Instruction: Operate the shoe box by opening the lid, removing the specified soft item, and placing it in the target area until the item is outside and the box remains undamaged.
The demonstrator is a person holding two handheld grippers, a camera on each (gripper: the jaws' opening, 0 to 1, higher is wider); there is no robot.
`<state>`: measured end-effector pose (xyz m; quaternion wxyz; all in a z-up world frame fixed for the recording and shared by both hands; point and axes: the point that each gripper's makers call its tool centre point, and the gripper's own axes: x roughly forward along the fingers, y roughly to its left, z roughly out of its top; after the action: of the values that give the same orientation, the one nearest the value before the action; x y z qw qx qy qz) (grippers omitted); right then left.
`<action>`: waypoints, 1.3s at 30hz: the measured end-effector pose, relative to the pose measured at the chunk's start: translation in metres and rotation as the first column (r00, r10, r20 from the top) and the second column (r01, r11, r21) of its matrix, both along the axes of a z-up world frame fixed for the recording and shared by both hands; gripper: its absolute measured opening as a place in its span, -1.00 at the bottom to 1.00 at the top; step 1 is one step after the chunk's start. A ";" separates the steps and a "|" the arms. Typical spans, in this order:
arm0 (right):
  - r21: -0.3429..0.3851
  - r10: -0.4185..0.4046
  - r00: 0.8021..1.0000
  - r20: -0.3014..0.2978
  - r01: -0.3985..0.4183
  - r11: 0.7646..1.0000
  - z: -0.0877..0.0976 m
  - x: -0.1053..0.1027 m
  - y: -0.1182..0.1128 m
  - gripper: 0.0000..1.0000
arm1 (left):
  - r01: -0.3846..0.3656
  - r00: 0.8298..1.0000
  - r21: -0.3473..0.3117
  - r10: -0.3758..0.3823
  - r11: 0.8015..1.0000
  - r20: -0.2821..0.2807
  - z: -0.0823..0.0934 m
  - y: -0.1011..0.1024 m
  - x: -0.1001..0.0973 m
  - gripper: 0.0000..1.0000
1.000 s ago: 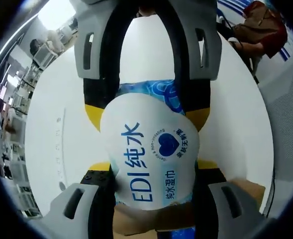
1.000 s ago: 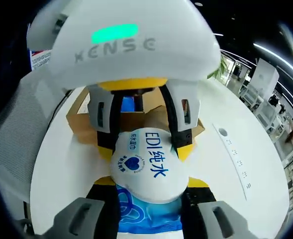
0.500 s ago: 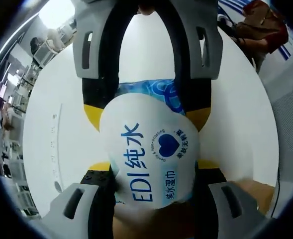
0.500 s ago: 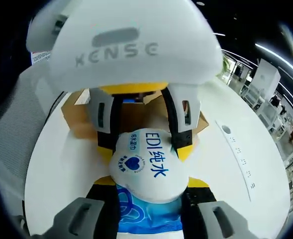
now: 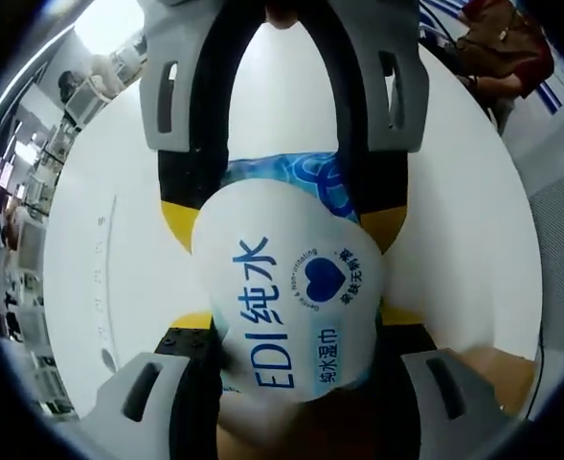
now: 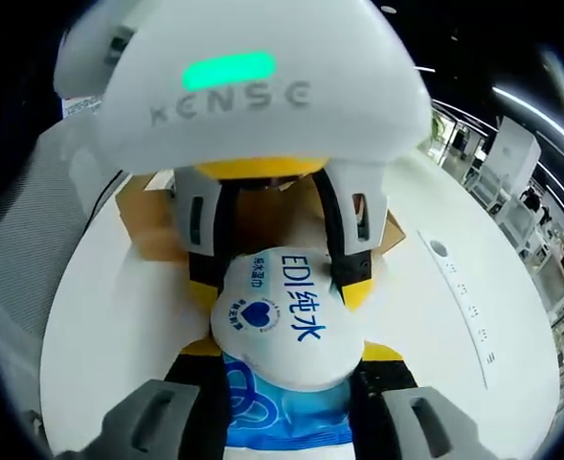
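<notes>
Both tools clamp the same wet wipes pack from opposite ends, their jaws closed against its sides. In the left gripper view, the left tool (image 5: 296, 331) rises from the bottom of the frame and holds the near end of the wet wipes pack (image 5: 286, 287), while the right tool (image 5: 283, 206) reaches down from the top centre and pinches the far, blue-patterned end. In the right gripper view the arrangement is mirrored: the right tool (image 6: 286, 369) comes up from the bottom edge onto the blue end of the pack (image 6: 280, 321), and the left tool (image 6: 282, 278) hangs from the top, its white housing with a lit green strip occupying the upper half of the frame.

Beneath everything lies the white counter (image 6: 119, 326), running from lower left to right in that view. A brown cardboard shoe box (image 6: 157, 225) sits on it behind the left tool, left of centre; in the left gripper view a corner of the box (image 5: 497, 374) shows at lower right. The pack is held above the counter, outside the box.
</notes>
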<state>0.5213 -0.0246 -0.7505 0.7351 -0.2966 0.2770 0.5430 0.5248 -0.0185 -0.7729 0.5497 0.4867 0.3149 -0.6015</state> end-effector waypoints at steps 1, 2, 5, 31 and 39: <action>0.001 0.002 1.000 0.001 -0.002 1.000 -0.001 0.000 0.000 -0.10 | 0.000 1.000 -0.002 0.000 1.000 0.000 0.000 0.000 0.000 0.24; 0.001 0.005 1.000 0.002 -0.005 1.000 -0.001 0.000 0.000 -0.09 | -0.001 1.000 -0.003 0.001 1.000 -0.001 -0.001 0.000 0.000 0.24; 0.007 0.010 1.000 0.003 -0.010 1.000 -0.004 0.000 -0.002 -0.07 | -0.003 1.000 -0.006 0.003 1.000 -0.001 -0.002 -0.001 0.001 0.25; 0.016 -0.052 0.998 -0.030 0.053 0.998 0.000 -0.004 -0.015 0.20 | -0.008 1.000 -0.052 0.009 0.999 0.008 0.006 -0.004 -0.003 0.36; 0.013 -0.084 0.996 -0.039 0.085 0.996 0.009 -0.009 -0.020 0.30 | -0.027 1.000 -0.066 0.027 0.997 -0.011 0.016 0.000 -0.006 0.43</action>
<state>0.5121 -0.0450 -0.7414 0.7541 -0.2690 0.2995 0.5190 0.5190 -0.0189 -0.7571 0.5720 0.4607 0.3041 -0.6067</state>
